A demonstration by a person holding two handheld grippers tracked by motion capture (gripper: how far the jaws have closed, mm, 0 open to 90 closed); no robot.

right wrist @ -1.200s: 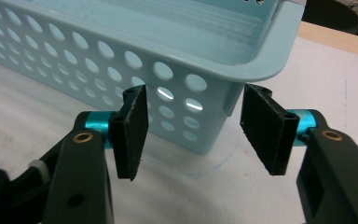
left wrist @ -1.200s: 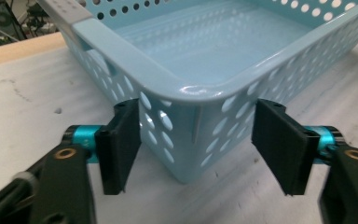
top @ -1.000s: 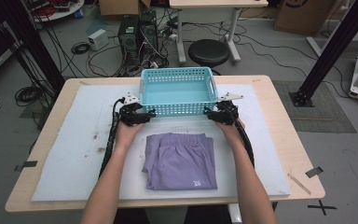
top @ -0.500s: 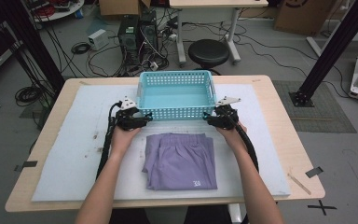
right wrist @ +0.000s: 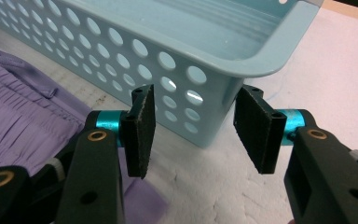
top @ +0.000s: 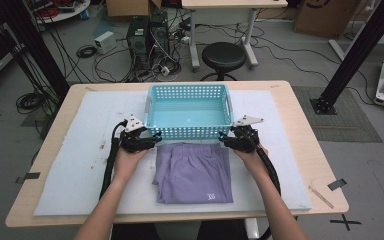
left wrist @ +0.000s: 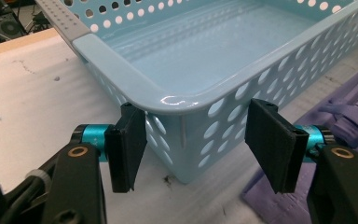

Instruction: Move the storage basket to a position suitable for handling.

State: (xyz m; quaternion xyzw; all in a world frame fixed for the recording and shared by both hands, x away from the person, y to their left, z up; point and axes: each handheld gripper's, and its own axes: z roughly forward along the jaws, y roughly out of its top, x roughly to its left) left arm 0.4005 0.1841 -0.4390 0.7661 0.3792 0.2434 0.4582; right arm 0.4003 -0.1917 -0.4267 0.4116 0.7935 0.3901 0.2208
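Observation:
A light blue perforated basket [top: 189,131] stands empty on the white mat, just behind a folded purple garment [top: 192,170]. My left gripper [top: 154,138] holds the basket's near left corner and my right gripper [top: 225,138] its near right corner. In the left gripper view the corner of the basket [left wrist: 121,60] sits wedged between the pads of the left gripper [left wrist: 198,144], with the garment [left wrist: 349,107] to the right. The right gripper [right wrist: 193,128] clasps its corner of the basket [right wrist: 270,51] the same way, beside the garment [right wrist: 23,112]. Both pairs of jaws have just been closing on these corners.
A white foam mat [top: 80,165] covers most of the wooden table [top: 320,165]. Strips of dark tape [top: 337,184] lie near the table's right and left edges. A black stool [top: 223,55], computer towers [top: 147,32] and cables stand on the floor behind.
Both grippers have drawn back toward the person, and the basket has come with them, so its near wall now reaches the garment's top edge. The garment has not moved.

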